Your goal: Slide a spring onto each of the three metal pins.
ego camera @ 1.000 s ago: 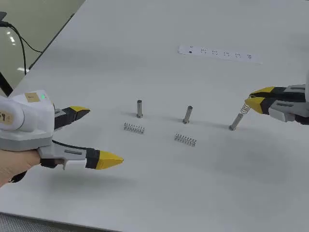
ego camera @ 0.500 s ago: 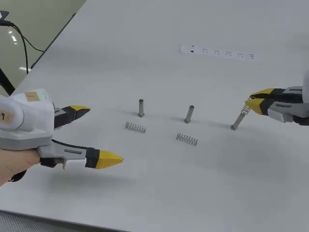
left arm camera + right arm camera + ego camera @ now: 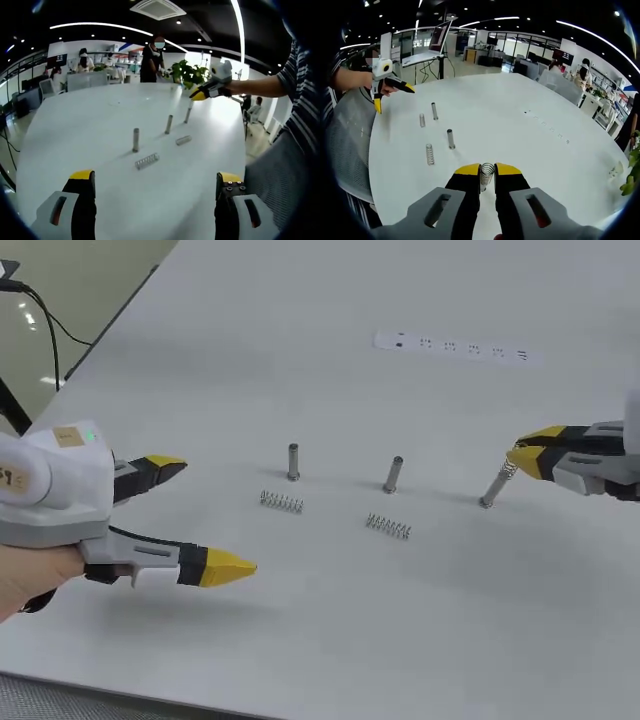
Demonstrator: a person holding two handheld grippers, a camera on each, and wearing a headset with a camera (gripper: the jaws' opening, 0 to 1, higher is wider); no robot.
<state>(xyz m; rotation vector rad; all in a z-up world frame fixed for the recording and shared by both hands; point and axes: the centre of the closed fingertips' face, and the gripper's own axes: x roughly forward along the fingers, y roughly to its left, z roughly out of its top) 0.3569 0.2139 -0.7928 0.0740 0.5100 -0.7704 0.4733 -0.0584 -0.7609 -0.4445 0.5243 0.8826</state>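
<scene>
The right gripper (image 3: pixel 519 452), at the right edge of the head view, was clamped on a spring (image 3: pixel 487 172) at the top of the tilted right pin (image 3: pixel 492 490). Left of it stood the middle pin (image 3: pixel 393 474) and left pin (image 3: pixel 293 462), upright. Loose springs (image 3: pixel 387 527) (image 3: pixel 281 502) lay on the table (image 3: pixel 300 360) just below each. The left gripper (image 3: pixel 215 517), at lower left, held its jaws wide apart.

Left tongs (image 3: pixel 155 176) spread wide; three pins (image 3: pixel 135 139) on table (image 3: pixel 75 125), two springs (image 3: pixel 147 161) lying beside; right tongs (image 3: pixel 200 95) at farthest pin (image 3: pixel 188 114).
</scene>
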